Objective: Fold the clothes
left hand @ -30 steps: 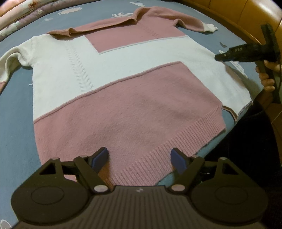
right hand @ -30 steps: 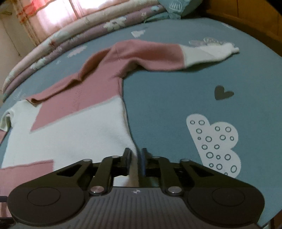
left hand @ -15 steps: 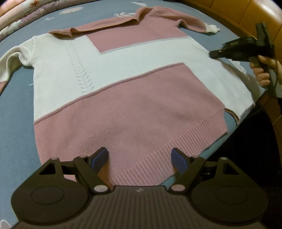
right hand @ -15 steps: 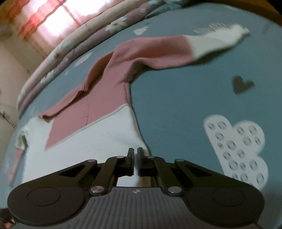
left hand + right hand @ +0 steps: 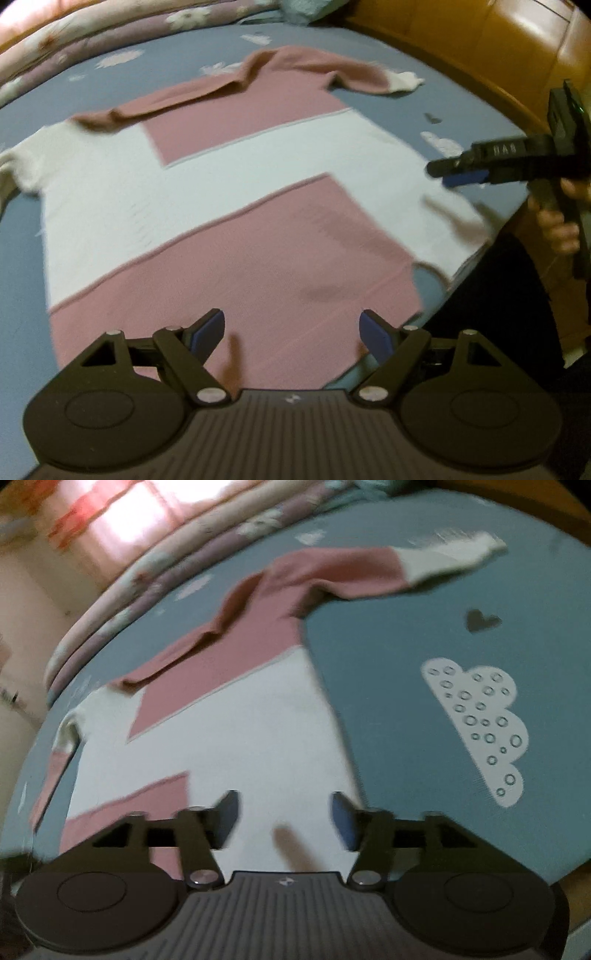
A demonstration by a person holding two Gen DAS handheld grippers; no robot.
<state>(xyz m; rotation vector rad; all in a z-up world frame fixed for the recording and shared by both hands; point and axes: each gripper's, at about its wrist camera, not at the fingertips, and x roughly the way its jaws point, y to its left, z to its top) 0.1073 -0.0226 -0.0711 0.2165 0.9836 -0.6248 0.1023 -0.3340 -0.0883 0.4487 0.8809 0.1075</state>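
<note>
A pink-and-white sweater (image 5: 236, 206) lies spread flat on the bed (image 5: 22, 295), filling the middle of the left wrist view, hem toward the lower edge and collar toward the top. No fold has been made yet.

The left tongs (image 5: 293, 332) stand wide apart over the pink hem with nothing between the pads. The right tongs (image 5: 282, 818) are opening; white knit lies beneath the gap, and the pads do not seem to press on it, though blur in this view makes that hard to confirm.

Risks from here, as I judge them: the sweater's lower right corner sits at the very edge of the bed in the left wrist view, so a careless tug toward the lower right could drag it off. The far sleeve (image 5: 388, 572) is flung out toward the upper right, so a body fold made first may trap it crooked. The soft knit could also bunch if one side is lifted ahead of the other.

The left wrist view shows the right tongs from the side, with the hand (image 5: 557, 225) on the handle, at the right edge of the frame. Only the right wrist view shows the near sleeve (image 5: 55, 764) trailing down the left edge, the cloud print (image 5: 480, 720) and the bright window (image 5: 122, 520).
</note>
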